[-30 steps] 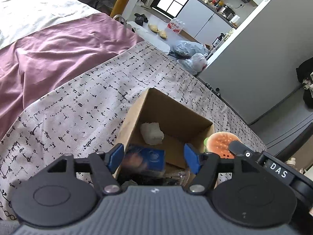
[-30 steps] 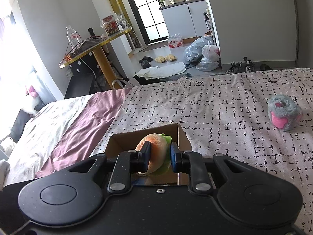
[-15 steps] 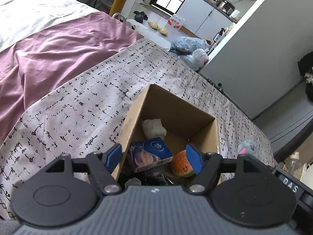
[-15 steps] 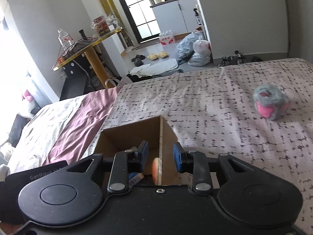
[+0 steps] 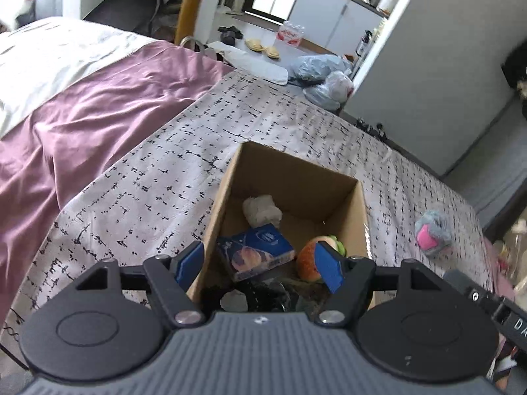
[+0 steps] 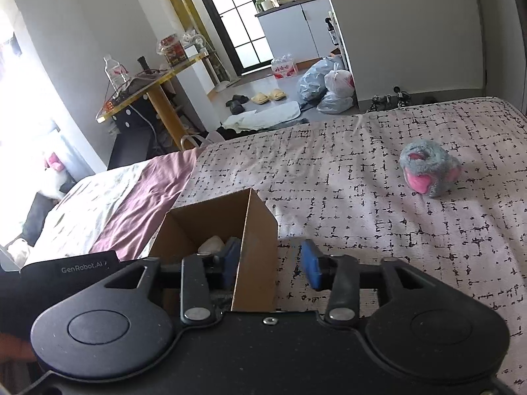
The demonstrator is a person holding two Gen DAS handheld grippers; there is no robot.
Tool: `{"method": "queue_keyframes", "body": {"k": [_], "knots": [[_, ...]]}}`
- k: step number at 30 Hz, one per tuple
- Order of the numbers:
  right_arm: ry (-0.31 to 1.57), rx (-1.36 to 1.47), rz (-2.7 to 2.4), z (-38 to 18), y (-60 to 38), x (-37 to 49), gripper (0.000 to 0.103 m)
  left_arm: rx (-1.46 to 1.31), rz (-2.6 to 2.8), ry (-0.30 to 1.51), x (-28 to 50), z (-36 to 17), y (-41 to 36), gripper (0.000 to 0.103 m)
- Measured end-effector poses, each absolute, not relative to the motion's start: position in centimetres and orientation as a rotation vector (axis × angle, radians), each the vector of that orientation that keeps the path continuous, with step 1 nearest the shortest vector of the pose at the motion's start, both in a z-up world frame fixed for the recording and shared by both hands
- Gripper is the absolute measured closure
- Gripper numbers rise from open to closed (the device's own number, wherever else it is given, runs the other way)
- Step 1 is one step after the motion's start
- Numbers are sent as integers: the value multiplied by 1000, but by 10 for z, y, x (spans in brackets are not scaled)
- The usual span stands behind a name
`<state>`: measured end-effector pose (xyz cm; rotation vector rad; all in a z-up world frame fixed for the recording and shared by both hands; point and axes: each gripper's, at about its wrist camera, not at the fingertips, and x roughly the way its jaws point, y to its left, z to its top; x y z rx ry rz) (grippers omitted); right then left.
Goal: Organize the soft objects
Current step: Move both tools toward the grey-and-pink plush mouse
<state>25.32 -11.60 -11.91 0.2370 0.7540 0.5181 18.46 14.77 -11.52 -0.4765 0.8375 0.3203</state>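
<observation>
Right gripper (image 6: 273,265) jaws were just opening, nothing gripped, straddling cardboard box (image 6: 257,230) wall. Left gripper (image 5: 260,265) gaped empty above box. Burger plush (image 5: 311,258) lay inside; grey-pink plush (image 6: 428,172) sat apart on bedspread (image 6: 362,214).

I read "GenRobot.AI" on the left gripper (image 6: 66,268) body; "DA" on the right gripper (image 5: 513,324) body.

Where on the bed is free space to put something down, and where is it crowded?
The patterned bedspread is bare between the cardboard box and the grey-pink plush toy, and also from the box to the purple sheet. The box's near end is crowded: burger plush, blue packet, white lump.
</observation>
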Motion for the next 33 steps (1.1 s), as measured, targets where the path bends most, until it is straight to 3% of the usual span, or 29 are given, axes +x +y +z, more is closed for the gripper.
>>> {"method": "queue_keyframes", "body": {"k": [3,6,12,18,28,33], "knots": [[748,251,527,-117,-126,253,60,-438,298,844,185,-108,135,30],[737,260,523,-115,-139,252,50,-403,298,840,183,-102,122,29],[698,266,509,-112,-169,251,34,-370,280,834,186,-94,93,15],[675,284,483,-112,-199,252,26,-334,278,829,192,-84,65,12],[656,321,449,-119,-240,262,22,-278,245,807,204,-79,23,1],[650,341,432,-125,-256,270,20,-262,218,807,214,-80,3,0]]}}
